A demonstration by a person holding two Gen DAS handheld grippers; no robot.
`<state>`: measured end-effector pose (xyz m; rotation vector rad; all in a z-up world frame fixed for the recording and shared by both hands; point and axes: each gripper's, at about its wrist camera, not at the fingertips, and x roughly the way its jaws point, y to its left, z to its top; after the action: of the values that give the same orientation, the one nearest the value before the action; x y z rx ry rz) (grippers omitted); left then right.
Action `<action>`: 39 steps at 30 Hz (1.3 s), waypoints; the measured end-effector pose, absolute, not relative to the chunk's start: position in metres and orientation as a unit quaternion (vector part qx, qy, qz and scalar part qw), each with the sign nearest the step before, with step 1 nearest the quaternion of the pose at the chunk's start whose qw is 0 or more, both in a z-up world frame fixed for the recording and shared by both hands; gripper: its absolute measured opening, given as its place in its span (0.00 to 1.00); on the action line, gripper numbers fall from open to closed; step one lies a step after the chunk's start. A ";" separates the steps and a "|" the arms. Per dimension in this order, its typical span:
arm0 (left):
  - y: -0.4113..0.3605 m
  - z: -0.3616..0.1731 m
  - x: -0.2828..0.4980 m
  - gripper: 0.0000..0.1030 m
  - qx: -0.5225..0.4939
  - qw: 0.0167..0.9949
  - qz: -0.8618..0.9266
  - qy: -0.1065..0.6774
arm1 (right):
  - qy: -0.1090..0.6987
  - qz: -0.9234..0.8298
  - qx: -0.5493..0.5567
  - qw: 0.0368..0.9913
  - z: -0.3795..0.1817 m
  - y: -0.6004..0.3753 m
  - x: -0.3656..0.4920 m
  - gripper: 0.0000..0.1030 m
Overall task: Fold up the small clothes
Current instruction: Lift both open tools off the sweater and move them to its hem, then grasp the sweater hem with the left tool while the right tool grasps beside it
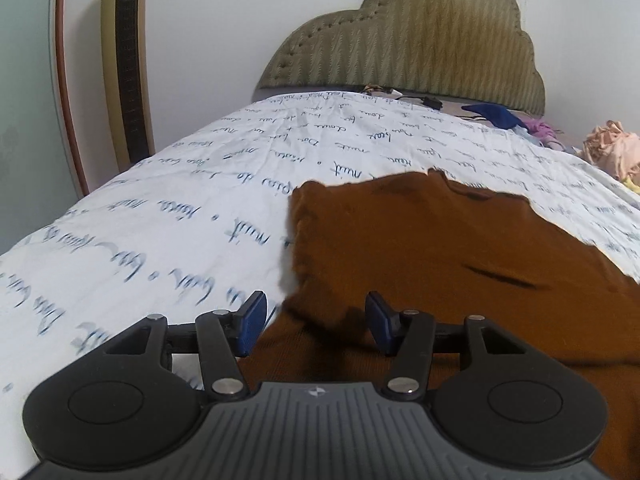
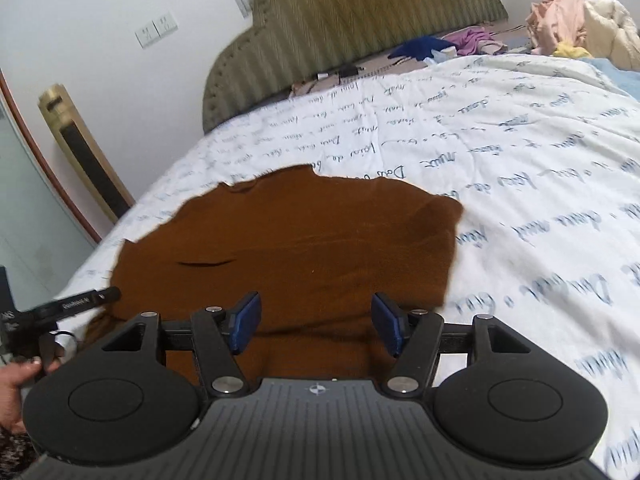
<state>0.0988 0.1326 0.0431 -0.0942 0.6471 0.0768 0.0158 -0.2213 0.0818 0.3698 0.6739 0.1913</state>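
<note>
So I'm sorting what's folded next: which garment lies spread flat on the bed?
The brown garment, spread under both tongs; the blue, purple and pink clothes sit bunched near the headboard.

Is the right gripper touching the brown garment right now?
Cannot tell. In the right wrist view the right gripper stands open over the brown garment, but no gap or contact shows plainly.

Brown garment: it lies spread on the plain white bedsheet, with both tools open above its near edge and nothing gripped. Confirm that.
Not plain. The bedsheet is white with blue handwriting printed all over it, as the right wrist view shows. The rest stands: the brown garment lies spread on it, and the left tool and right tool hang open above its near edge, gripping nothing.
</note>
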 end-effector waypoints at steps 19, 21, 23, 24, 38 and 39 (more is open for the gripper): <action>0.228 0.053 -0.117 0.56 -0.120 0.923 -0.079 0.356 | 0.331 0.144 0.184 0.914 0.106 -0.280 -0.201 0.64; 0.228 0.050 -0.131 0.57 -0.138 0.914 -0.106 0.368 | 0.338 0.157 0.207 0.905 0.099 -0.286 -0.211 0.64; 0.225 0.047 -0.138 0.59 -0.154 0.898 -0.143 0.387 | 0.354 0.175 0.243 0.886 0.087 -0.291 -0.213 0.66; 0.223 0.044 -0.139 0.59 -0.167 0.891 -0.160 0.392 | 0.359 0.180 0.266 0.876 0.080 -0.294 -0.212 0.66; 0.233 0.006 -0.102 0.68 -0.286 0.844 -0.219 0.398 | 0.404 0.223 0.408 0.788 0.005 -0.287 -0.182 0.66; 0.232 0.006 -0.100 0.68 -0.285 0.844 -0.221 0.398 | 0.405 0.227 0.410 0.785 0.003 -0.285 -0.179 0.66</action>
<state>-0.1004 0.2317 0.0059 -0.6023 0.8396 -0.4660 -0.1792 -0.2851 0.0031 0.8832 0.8734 0.4885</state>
